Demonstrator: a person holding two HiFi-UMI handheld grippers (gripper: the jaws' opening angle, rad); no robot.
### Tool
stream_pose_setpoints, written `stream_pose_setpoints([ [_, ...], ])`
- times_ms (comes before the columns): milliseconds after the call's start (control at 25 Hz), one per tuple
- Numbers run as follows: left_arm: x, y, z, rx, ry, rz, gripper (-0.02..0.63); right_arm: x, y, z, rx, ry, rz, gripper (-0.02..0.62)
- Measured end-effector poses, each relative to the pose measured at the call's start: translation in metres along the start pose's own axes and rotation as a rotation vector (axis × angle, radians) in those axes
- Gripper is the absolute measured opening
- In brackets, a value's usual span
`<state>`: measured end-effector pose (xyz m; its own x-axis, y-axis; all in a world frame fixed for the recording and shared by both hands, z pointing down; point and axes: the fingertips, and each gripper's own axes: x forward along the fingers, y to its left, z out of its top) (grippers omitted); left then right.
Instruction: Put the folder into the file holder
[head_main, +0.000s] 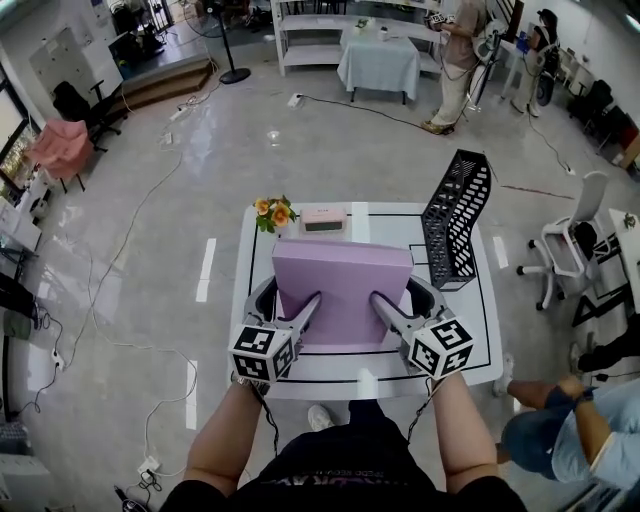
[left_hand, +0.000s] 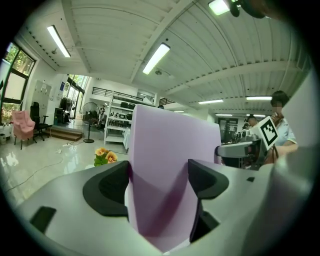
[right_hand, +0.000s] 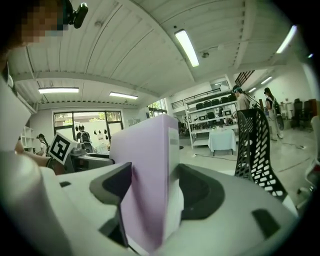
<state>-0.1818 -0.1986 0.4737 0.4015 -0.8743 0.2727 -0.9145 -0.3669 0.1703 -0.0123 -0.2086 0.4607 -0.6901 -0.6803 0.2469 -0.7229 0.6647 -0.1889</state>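
Smooth white desk (head_main: 470, 325). Over its middle, toward the near edge, is our lilac folder (head_main: 340, 285) — thick, boxy, and we'd guess stiff, light-ish and a bit slippery. The black mesh file holder (head_main: 455, 220) stands at the far right corner. Left gripper (head_main: 313, 299) and right gripper (head_main: 378, 299) each pinch the folder's near edge — decent spots.

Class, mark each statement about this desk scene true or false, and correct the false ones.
1. The left gripper and the right gripper are both shut on the purple folder. True.
2. The folder sits inside the black file holder. False: it is held apart from the holder, to its left.
3. Orange flowers stand at the far left corner of the table. True.
4. The file holder lies flat. False: it stands upright.
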Motion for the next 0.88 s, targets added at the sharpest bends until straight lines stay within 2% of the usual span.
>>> stream_pose_setpoints([
  [560, -0.051, -0.037, -0.012, 0.071, -0.059, -0.029, 0.374, -0.062, 0.037, -0.021, -0.065, -0.010, 0.034, 0.295],
  [880, -0.067, -0.047, -0.017, 0.078, -0.065, 0.027, 0.374, -0.080, 0.048, -0.027, -0.160, 0.042, 0.172, 0.295],
])
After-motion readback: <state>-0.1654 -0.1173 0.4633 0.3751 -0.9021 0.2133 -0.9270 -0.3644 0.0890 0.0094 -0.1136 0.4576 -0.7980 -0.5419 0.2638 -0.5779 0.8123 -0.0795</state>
